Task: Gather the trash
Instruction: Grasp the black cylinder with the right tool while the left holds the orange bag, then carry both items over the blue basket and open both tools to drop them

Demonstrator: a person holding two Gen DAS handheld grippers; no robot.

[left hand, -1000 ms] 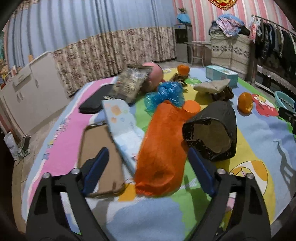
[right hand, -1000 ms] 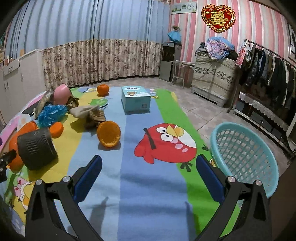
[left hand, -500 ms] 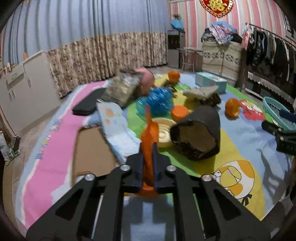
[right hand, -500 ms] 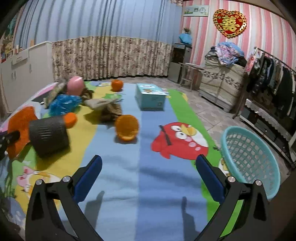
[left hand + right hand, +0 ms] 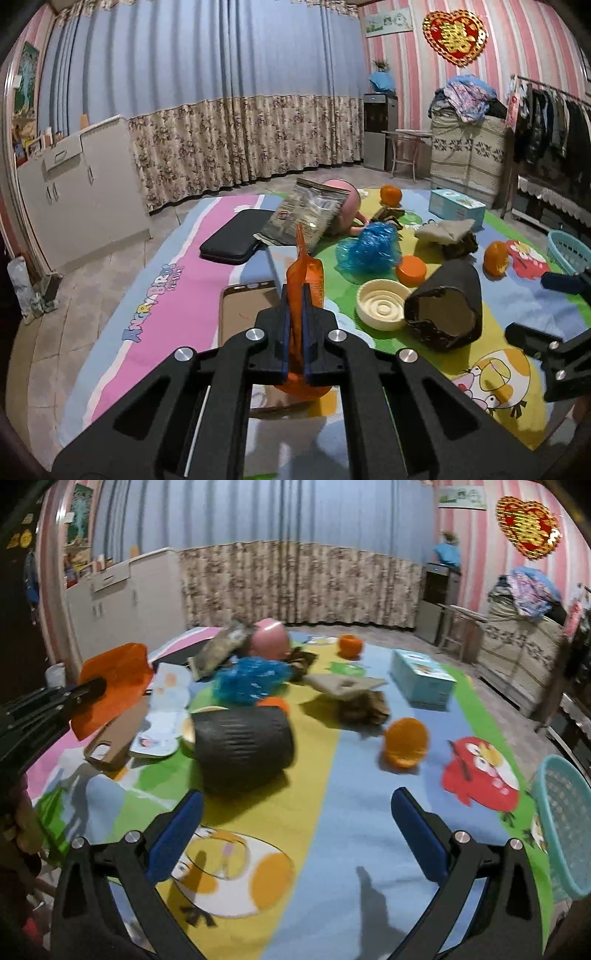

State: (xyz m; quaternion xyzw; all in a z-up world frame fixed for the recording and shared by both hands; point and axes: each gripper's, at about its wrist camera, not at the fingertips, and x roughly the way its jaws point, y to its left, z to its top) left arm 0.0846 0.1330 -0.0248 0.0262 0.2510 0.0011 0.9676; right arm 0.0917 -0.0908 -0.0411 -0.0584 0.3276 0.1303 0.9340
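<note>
Left wrist view: your left tool [image 5: 295, 310] is clenched on the crumpled orange plastic bag [image 5: 304, 273], lifted off the cartoon-print play mat [image 5: 177, 280]. Just beyond lie a cream round lid [image 5: 382, 308], a black paper cup on its side [image 5: 448, 306] and a blue plastic wad [image 5: 369, 247].

Right wrist view: your right tool [image 5: 295, 834] is released, empty, above the mat; the black cup sits ahead, a teal mesh basket [image 5: 561, 819] at right.
</note>
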